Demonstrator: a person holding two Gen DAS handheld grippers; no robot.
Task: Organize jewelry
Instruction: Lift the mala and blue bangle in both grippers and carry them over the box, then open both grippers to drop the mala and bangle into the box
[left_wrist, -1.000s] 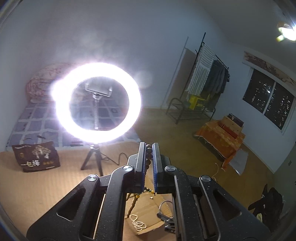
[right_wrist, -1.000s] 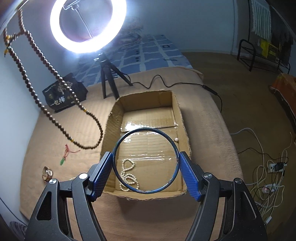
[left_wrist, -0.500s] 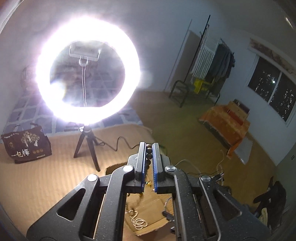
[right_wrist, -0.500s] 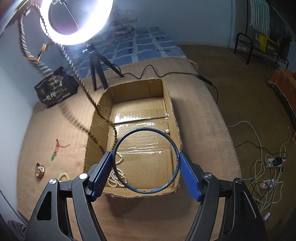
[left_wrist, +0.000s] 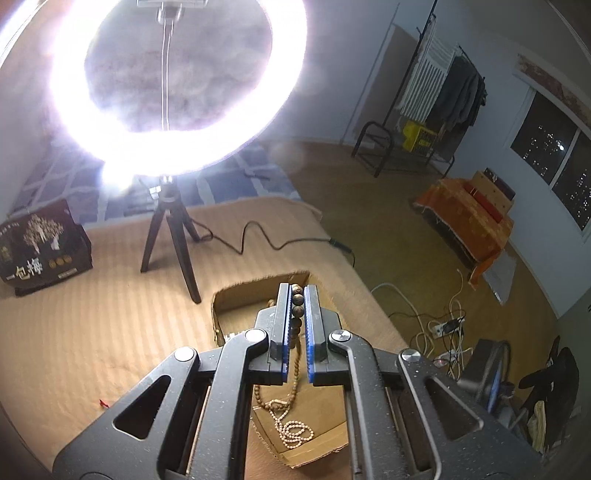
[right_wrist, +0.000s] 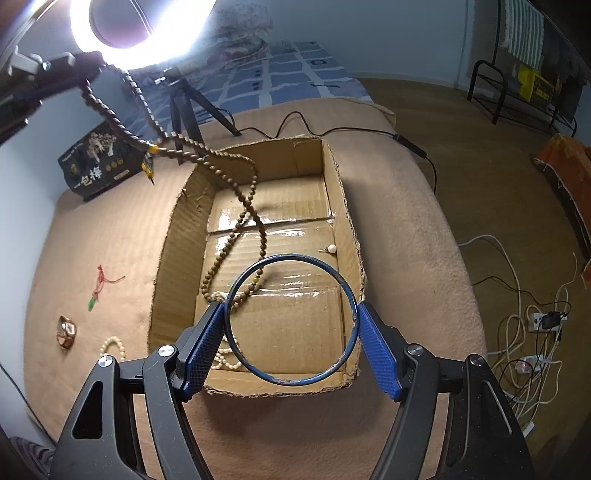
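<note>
My left gripper (left_wrist: 298, 288) is shut on a long string of brown wooden beads (left_wrist: 297, 300). In the right wrist view this gripper (right_wrist: 74, 64) is at the upper left, and the bead string (right_wrist: 255, 214) hangs from it into the open cardboard box (right_wrist: 177, 236), its lower loop lying on the box floor. My right gripper (right_wrist: 291, 310) holds a thin blue bangle (right_wrist: 349, 295) across its width, above the near end of the box. A pearl strand (right_wrist: 225, 360) and a small pearl pin (right_wrist: 330, 249) lie inside.
On the tan blanket left of the box lie a gold ring (right_wrist: 66, 330), a white bead bracelet (right_wrist: 112, 345) and a red cord with a green pendant (right_wrist: 98, 288). Behind stand a ring light on a tripod (left_wrist: 177, 74) and a black bag (left_wrist: 40, 251). Cables and a power strip (right_wrist: 535, 321) lie on the floor at right.
My left gripper has come down and the bead string has swung from left of the box into it. The right gripper with the bangle has sunk slightly toward the box.
</note>
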